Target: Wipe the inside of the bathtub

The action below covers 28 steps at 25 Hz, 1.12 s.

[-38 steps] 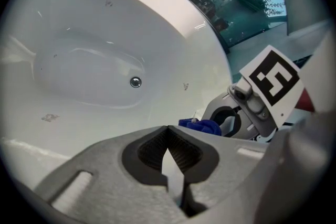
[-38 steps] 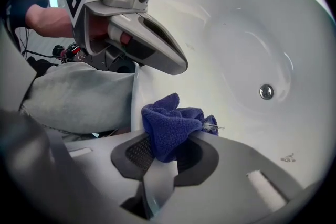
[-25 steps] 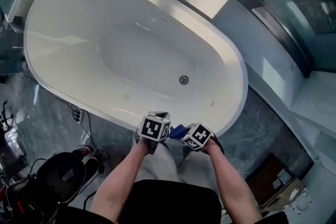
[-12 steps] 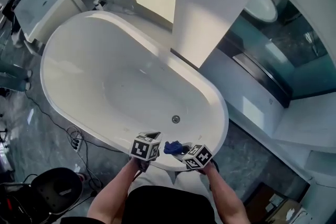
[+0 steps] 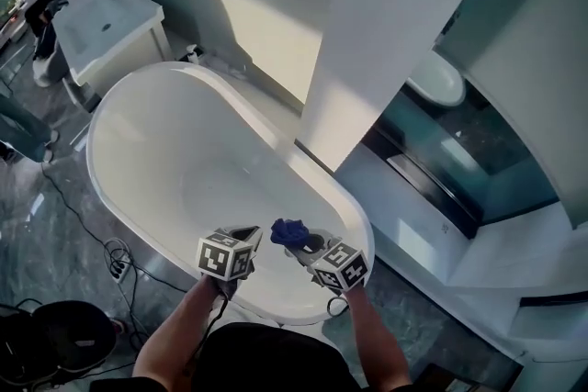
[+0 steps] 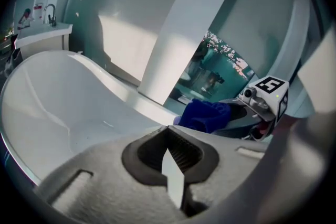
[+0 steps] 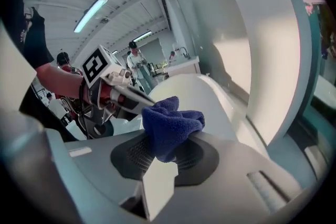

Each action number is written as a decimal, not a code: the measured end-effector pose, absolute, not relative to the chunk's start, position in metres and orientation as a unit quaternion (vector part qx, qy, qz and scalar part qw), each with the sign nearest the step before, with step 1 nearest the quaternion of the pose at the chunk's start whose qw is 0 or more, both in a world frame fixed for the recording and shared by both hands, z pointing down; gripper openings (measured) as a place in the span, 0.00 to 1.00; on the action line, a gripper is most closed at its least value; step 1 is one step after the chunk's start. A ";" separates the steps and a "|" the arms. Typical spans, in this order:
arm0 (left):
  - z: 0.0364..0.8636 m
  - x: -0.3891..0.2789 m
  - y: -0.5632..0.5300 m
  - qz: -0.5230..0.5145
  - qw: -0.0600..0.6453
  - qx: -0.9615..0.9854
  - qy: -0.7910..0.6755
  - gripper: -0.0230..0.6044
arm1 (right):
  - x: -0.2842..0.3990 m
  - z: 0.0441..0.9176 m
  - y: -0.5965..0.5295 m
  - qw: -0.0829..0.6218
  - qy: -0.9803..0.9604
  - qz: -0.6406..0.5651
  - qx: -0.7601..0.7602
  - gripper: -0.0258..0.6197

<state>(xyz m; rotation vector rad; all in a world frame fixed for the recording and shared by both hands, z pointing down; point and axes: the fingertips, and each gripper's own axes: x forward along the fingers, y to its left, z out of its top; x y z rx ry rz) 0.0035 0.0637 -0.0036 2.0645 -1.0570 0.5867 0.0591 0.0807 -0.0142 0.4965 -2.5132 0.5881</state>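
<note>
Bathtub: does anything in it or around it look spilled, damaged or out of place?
Nothing stands out in the bathtub: no spill or damage shows. The blue cloth sits in the jaws of the right gripper above the near end. Loose cables lie on the floor beside it.

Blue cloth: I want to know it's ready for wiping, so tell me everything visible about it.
The blue cloth is a deep-blue, fuzzy, towel-like rag, crumpled into a loose bunch. Its lower end is pinched between the fingers of the right gripper; the rest bulges above them. It is held over the near end of the white bathtub, visibly touching only the gripper.
</note>
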 end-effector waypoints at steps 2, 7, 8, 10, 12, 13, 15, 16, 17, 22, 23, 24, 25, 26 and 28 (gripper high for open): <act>-0.031 -0.001 0.051 0.215 0.342 0.812 -0.422 0.04 | 0.050 -0.051 0.062 0.227 -0.937 0.182 0.194 0.17; -0.111 -0.019 0.014 0.191 0.247 0.832 -0.459 0.04 | 0.032 -0.133 0.031 0.174 -0.953 0.106 0.224 0.17; -0.129 -0.022 0.007 0.183 0.227 0.835 -0.468 0.04 | 0.031 -0.148 0.026 0.162 -0.955 0.093 0.229 0.17; -0.165 -0.026 -0.004 0.164 0.186 0.839 -0.484 0.04 | 0.030 -0.179 0.017 0.135 -0.959 0.069 0.240 0.17; -0.199 -0.029 -0.011 0.147 0.150 0.842 -0.498 0.04 | 0.031 -0.208 0.009 0.111 -0.960 0.044 0.255 0.17; -0.214 -0.031 -0.012 0.138 0.135 0.842 -0.504 0.04 | 0.032 -0.224 0.005 0.100 -0.959 0.030 0.262 0.17; -0.244 -0.034 -0.013 0.119 0.106 0.842 -0.516 0.04 | 0.033 -0.256 0.002 0.076 -0.959 0.005 0.273 0.17; -0.259 -0.035 -0.012 0.111 0.090 0.841 -0.521 0.04 | 0.032 -0.271 0.001 0.063 -0.959 -0.007 0.277 0.17; -0.274 -0.036 -0.012 0.103 0.074 0.841 -0.526 0.04 | 0.032 -0.287 0.000 0.050 -0.958 -0.017 0.282 0.17; -0.324 -0.034 -0.022 0.061 0.027 0.826 -0.559 0.04 | 0.031 -0.342 -0.010 0.002 -0.948 -0.037 0.315 0.17; -0.327 -0.033 -0.025 0.054 0.025 0.824 -0.564 0.04 | 0.029 -0.346 -0.013 -0.003 -0.946 -0.037 0.321 0.17; -0.329 -0.031 -0.026 0.050 0.025 0.822 -0.566 0.04 | 0.027 -0.347 -0.014 -0.006 -0.945 -0.035 0.325 0.17; -0.328 -0.029 -0.026 0.049 0.026 0.822 -0.567 0.04 | 0.027 -0.346 -0.015 -0.006 -0.944 -0.034 0.329 0.17; -0.327 -0.026 -0.025 0.050 0.026 0.822 -0.566 0.04 | 0.027 -0.344 -0.015 -0.003 -0.943 -0.034 0.332 0.17; -0.324 -0.020 -0.019 0.050 0.024 0.826 -0.562 0.04 | 0.028 -0.339 -0.012 0.005 -0.941 -0.035 0.335 0.17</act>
